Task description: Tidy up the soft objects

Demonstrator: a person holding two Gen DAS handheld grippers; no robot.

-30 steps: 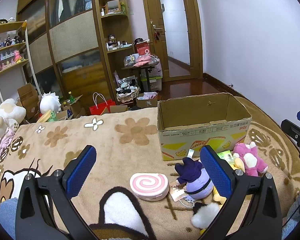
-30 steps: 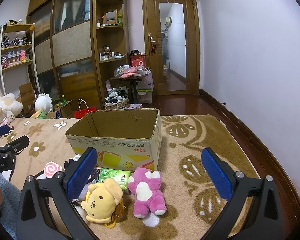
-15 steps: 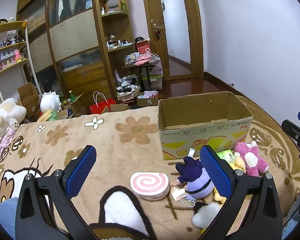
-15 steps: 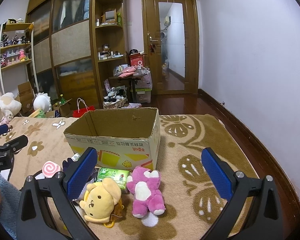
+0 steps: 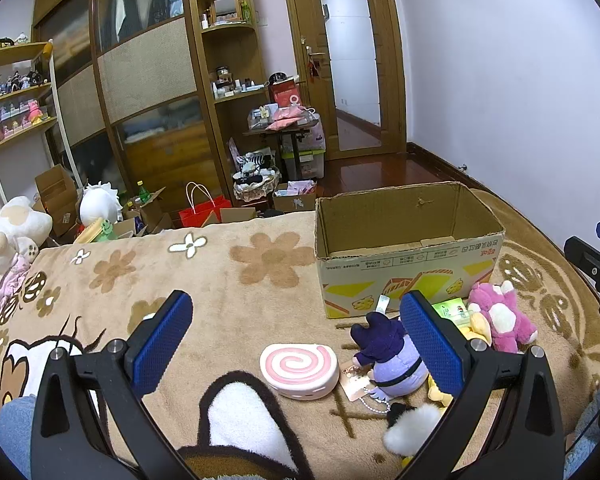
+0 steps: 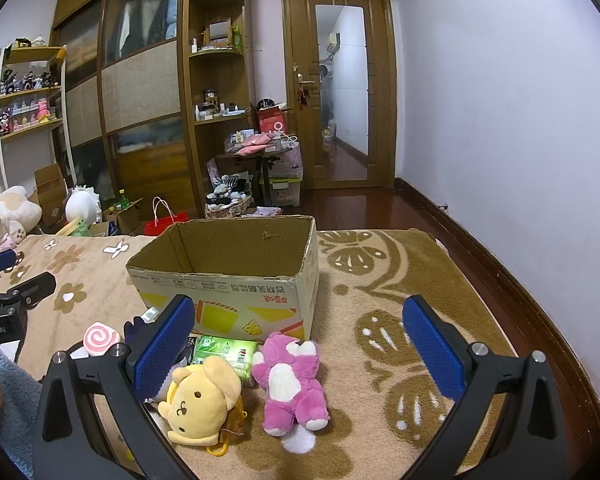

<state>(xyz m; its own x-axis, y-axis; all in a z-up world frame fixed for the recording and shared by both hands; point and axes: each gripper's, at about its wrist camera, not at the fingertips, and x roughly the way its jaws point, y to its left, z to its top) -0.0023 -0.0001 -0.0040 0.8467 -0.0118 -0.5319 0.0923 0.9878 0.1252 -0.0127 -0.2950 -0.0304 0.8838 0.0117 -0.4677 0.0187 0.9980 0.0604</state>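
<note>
An open cardboard box [image 5: 408, 268] [image 6: 228, 292] stands on the brown blanket. In front of it lie a pink swirl-roll plush [image 5: 298, 365] [image 6: 100, 338], a purple doll [image 5: 388, 354], a yellow dog plush [image 6: 202, 398], a pink bear plush [image 6: 290, 382] [image 5: 498, 318] and a green packet [image 6: 226, 352]. My left gripper [image 5: 296, 338] is open above the swirl roll, holding nothing. My right gripper [image 6: 296, 344] is open over the bear, also holding nothing. A white fluffy toy [image 5: 410, 428] lies near the left gripper's right finger.
The blanket [image 5: 160, 272] covers a bed; its far edge drops to a cluttered floor with a red bag [image 5: 202, 210], boxes and a small table [image 5: 282, 132]. Large plush toys [image 5: 8, 232] sit at the left. A wall [image 6: 520, 120] runs along the right.
Both views have shifted very slightly; the box and toys sit a touch lower and closer in the frames. Nothing was taken hold of or moved.
</note>
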